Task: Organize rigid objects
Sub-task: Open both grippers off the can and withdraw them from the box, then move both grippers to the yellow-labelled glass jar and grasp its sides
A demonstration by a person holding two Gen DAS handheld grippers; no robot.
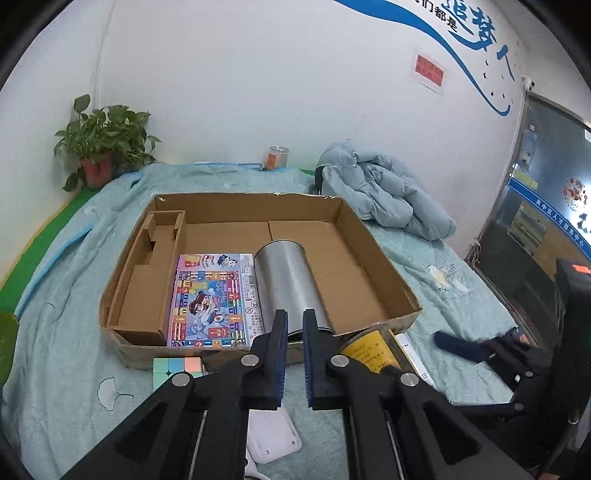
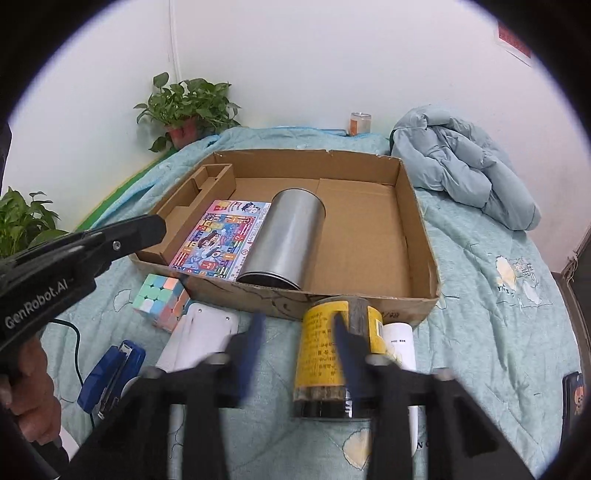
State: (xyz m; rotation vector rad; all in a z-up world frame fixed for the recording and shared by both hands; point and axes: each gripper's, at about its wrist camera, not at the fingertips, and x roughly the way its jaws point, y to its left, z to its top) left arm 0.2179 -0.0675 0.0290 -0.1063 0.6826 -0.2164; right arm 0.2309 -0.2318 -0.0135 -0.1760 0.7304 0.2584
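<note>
Right wrist: one tin (image 2: 282, 240), one cube (image 2: 160, 301).

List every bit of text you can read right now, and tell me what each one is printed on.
"GenRobot.AI": on the side of the left gripper.
"们都是", then large strokes I can't make out: blue wall lettering.
Red wall notice: too blurred.
Yellow-labelled jar: print too small.
Colourful game box in the cardboard box: only scattered digits, unreadable.
Glass door signs: not reliably legible.
</note>
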